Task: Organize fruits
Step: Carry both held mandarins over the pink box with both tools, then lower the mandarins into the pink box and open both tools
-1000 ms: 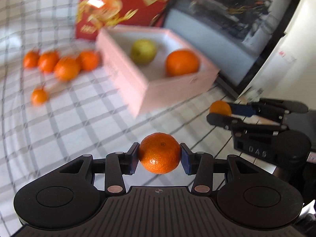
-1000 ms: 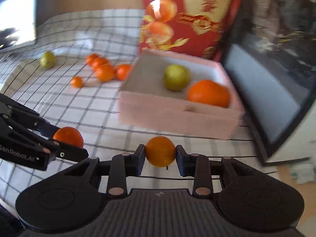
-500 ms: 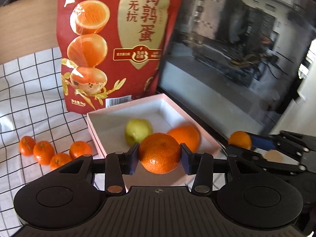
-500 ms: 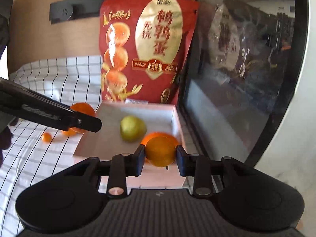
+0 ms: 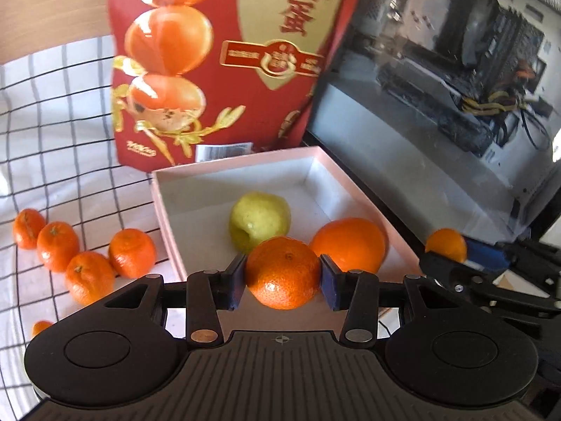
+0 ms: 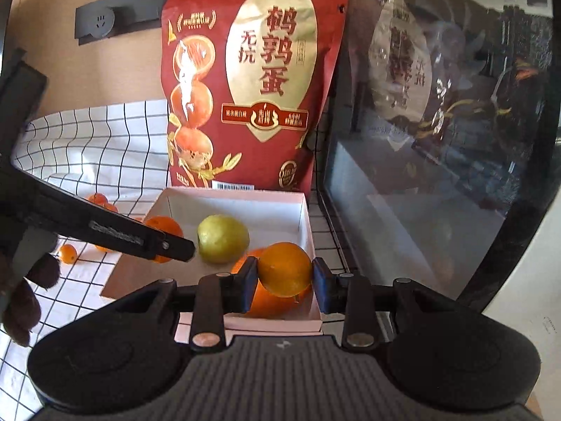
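My left gripper (image 5: 282,282) is shut on a mandarin (image 5: 282,273), held over the near edge of a pink box (image 5: 242,166). Inside the box lie a yellow-green pear (image 5: 258,219) and a large orange (image 5: 349,244). My right gripper (image 6: 284,278) is shut on a smaller yellow-orange fruit (image 6: 284,268), above the box's near right corner (image 6: 308,231). Each gripper shows in the other's view: the right one at the far right with its fruit (image 5: 446,244), the left one as a black finger (image 6: 140,240) with its mandarin (image 6: 164,226).
Several loose mandarins (image 5: 87,258) lie on the checked cloth (image 5: 52,147) left of the box. A tall red snack bag (image 6: 245,84) stands right behind the box. A dark glass appliance door (image 6: 438,140) walls off the right side. A gloved hand (image 6: 24,291) is at the left.
Both grippers have carried their fruit forward and a little up to the pink box. The box, bag and glass door now loom much closer; the grips are unchanged.
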`<act>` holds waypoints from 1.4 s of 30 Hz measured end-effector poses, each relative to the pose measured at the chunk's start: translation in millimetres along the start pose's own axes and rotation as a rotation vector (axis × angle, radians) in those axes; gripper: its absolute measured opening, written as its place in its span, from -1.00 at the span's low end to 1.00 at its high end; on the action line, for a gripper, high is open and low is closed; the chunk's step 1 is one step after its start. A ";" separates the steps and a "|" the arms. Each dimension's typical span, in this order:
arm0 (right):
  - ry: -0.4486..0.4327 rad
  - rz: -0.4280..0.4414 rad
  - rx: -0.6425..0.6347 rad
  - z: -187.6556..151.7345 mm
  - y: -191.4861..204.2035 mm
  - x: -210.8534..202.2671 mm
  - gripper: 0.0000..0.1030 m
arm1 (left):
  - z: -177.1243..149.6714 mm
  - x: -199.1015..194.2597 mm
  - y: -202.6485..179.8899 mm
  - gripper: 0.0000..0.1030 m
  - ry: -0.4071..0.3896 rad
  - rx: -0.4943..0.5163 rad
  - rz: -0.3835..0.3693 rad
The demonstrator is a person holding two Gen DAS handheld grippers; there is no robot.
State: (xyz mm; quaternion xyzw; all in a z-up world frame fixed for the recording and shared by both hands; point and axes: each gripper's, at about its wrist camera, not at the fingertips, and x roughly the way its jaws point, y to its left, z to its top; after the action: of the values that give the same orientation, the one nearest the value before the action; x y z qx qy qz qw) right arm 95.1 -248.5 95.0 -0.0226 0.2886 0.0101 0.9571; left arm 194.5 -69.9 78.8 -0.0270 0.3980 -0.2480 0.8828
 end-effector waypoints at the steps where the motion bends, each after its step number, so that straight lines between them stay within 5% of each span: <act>1: 0.008 0.003 0.005 -0.7 -1.1 3.2 -0.37 | -2.1 -4.4 4.0 -0.05 -0.018 -0.019 -0.002; 11: 0.050 0.043 0.028 6.8 -3.8 35.1 -0.37 | -21.1 -55.6 37.8 -0.06 -0.141 -0.135 0.011; 29: 0.130 -0.007 -0.012 65.2 8.8 137.0 -0.33 | -118.9 -103.7 116.1 -0.07 -0.034 -0.322 0.215; 32: 0.126 0.016 0.001 63.5 11.6 135.2 -0.18 | -128.4 -107.0 128.9 -0.07 -0.027 -0.357 0.247; 42: 0.087 0.129 -0.099 50.0 75.6 88.9 -0.09 | -138.8 -118.5 163.3 -0.07 -0.050 -0.424 0.348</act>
State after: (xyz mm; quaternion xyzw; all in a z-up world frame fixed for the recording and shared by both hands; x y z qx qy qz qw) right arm 194.4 -170.0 84.7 -0.0515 0.3300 0.0848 0.9388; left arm 96.7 148.3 25.9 -0.1484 0.4177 -0.0031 0.8964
